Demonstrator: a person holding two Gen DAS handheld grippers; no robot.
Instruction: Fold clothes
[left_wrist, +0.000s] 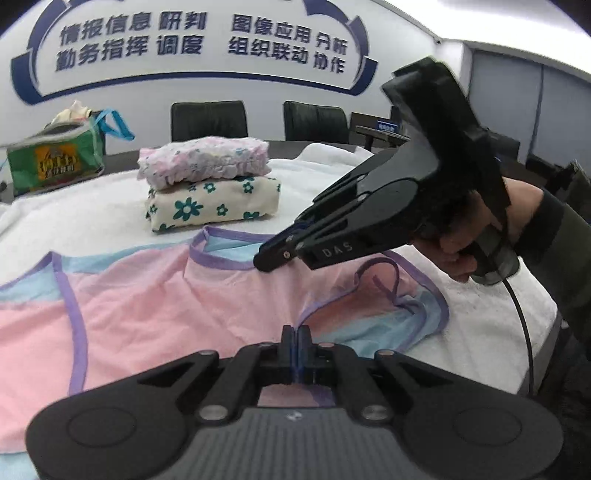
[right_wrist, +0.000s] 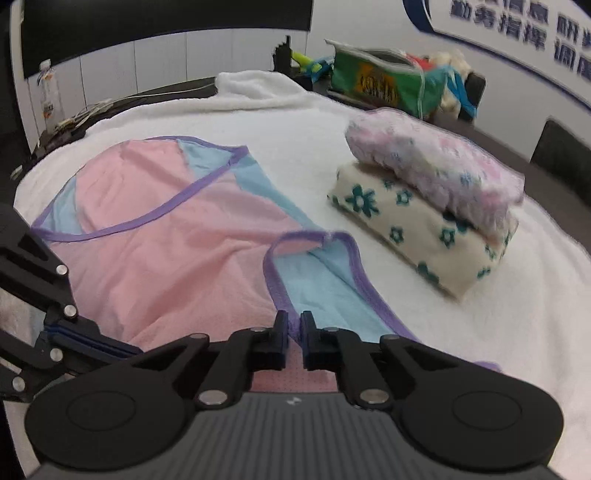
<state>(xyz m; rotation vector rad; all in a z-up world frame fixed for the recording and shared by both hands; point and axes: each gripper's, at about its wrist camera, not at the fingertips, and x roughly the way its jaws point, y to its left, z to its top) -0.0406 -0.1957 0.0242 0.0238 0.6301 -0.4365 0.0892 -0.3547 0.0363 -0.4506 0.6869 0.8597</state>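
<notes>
Both grippers' fingers (right_wrist: 282, 334) pinched on pink garment (right_wrist: 166, 236) hem.

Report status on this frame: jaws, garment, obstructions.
Left gripper shut on pink garment. Right gripper pinching its purple trim. Folded stack sits apart, clear.

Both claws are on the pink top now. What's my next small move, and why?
Probably lift both edges slightly and carry them across the pink top. The left claw and right claw each pinch its purple-trimmed fabric, and most of the garment lies flat, unfolded, on the white towel.
</notes>
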